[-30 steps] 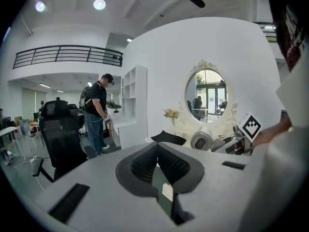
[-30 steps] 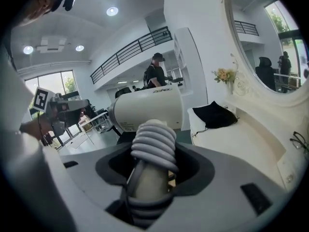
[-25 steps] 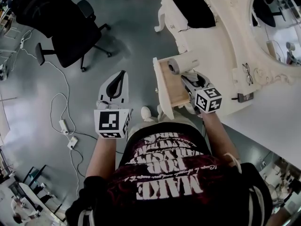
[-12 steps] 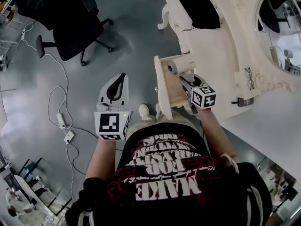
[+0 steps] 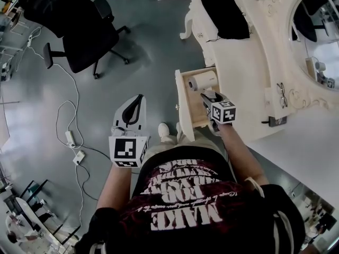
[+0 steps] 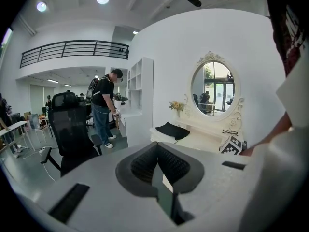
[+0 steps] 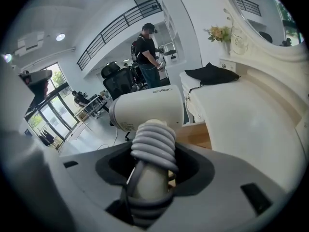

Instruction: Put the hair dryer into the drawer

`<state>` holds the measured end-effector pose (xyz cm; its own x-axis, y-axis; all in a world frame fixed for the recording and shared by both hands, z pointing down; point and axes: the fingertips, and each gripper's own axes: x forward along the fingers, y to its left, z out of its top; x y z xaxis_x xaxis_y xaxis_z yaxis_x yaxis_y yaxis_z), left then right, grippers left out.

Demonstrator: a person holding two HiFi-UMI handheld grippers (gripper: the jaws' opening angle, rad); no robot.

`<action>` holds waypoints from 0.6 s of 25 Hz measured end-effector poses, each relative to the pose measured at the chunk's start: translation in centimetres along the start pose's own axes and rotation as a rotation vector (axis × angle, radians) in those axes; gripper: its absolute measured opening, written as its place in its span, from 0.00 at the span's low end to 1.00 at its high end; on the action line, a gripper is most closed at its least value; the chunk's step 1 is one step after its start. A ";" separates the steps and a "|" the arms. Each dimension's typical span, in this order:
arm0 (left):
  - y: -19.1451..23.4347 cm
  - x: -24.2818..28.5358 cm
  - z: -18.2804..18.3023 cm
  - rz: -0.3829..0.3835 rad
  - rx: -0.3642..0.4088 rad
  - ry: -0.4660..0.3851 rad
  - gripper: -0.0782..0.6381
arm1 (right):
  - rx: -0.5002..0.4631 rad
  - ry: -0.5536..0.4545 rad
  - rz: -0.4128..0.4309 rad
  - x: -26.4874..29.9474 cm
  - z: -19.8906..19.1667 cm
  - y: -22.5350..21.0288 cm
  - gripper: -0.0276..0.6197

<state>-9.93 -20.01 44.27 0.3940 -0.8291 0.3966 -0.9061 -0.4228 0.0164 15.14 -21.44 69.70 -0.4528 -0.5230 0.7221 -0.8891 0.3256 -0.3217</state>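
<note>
The white hair dryer (image 5: 204, 81) has its grey cord wound round the handle. My right gripper (image 5: 208, 94) is shut on that handle, and the barrel (image 7: 149, 108) sticks out sideways beyond the jaws. The dryer hangs over the open wooden drawer (image 5: 183, 99) of the white dressing table (image 5: 243, 73), low inside the drawer's opening. Whether it touches the drawer floor (image 7: 195, 134) I cannot tell. My left gripper (image 5: 138, 84) is held over the grey floor to the left of the drawer, shut and with nothing in it (image 6: 157, 151).
A black cloth (image 5: 225, 9) and a pair of glasses (image 5: 280, 95) lie on the table under the oval mirror (image 5: 318, 20). A black office chair (image 5: 79, 30) and floor cables with a power strip (image 5: 71, 139) are at the left. A person (image 6: 104, 108) stands farther back.
My right gripper has gone down with the hair dryer, from above the drawer into its opening. The left gripper has hardly moved.
</note>
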 end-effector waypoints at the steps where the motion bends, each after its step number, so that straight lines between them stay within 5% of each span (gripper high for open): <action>1: 0.1 -0.1 -0.1 0.002 0.000 0.005 0.12 | 0.002 0.010 -0.002 0.4 -0.4 -0.1 0.40; 15: 0.5 -1.1 -2.1 0.028 -0.008 0.061 0.12 | 0.081 0.154 -0.061 6.2 -5.8 -3.0 0.40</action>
<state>-11.11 -18.56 45.81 0.3589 -0.8167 0.4518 -0.9179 -0.3967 0.0121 15.38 -21.06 78.67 -0.3874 -0.4113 0.8251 -0.9200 0.2292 -0.3178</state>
